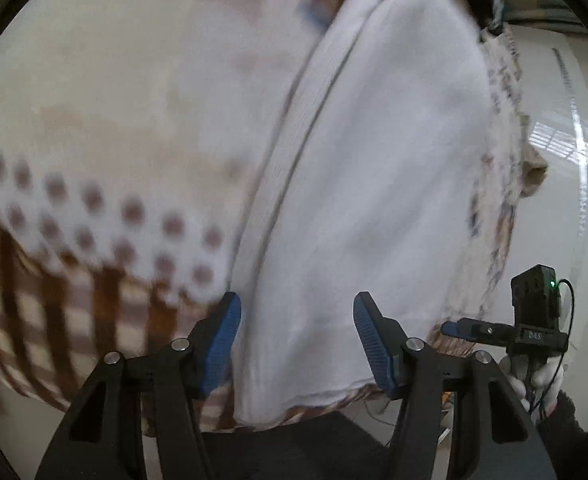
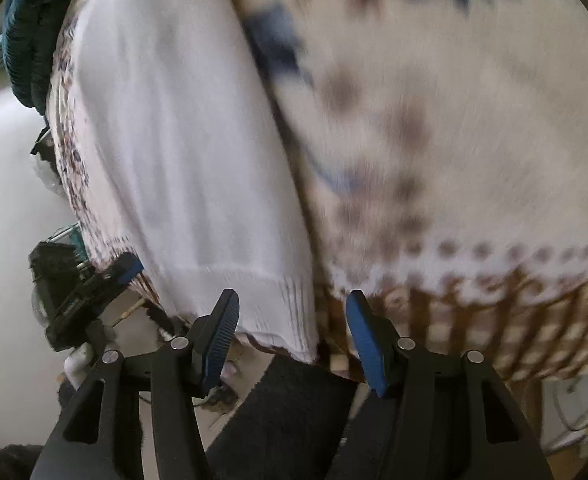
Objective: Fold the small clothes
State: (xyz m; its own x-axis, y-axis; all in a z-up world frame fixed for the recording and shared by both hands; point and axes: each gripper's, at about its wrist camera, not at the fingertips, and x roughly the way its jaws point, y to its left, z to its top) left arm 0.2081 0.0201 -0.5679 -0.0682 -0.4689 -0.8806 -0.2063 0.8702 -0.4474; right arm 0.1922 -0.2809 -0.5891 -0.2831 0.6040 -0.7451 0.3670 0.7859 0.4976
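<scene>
- The left gripper is sitting with its blue-padded fingers spread apart, clamped on nothing; the near hem of a white garment is lying between and beyond them.
- The white garment is stretching away from the left wrist camera as a long folded strip, a ribbed band running along its left edge.
- Under it, a tablecloth with a dotted white border and a brown check is covering the bench, whose glossy white top is showing at the right.
- The right gripper is also standing with its jaws apart, holding nothing; the white garment's ribbed hem is lying just ahead of its left finger.
- In the right wrist view the left gripper is appearing at the left edge, beside the garment's corner.
- In the left wrist view the right gripper is showing at the right edge, held by a white-gloved hand.
- A dark teal cloth is lying at the far end of the garment; both views are blurred.
</scene>
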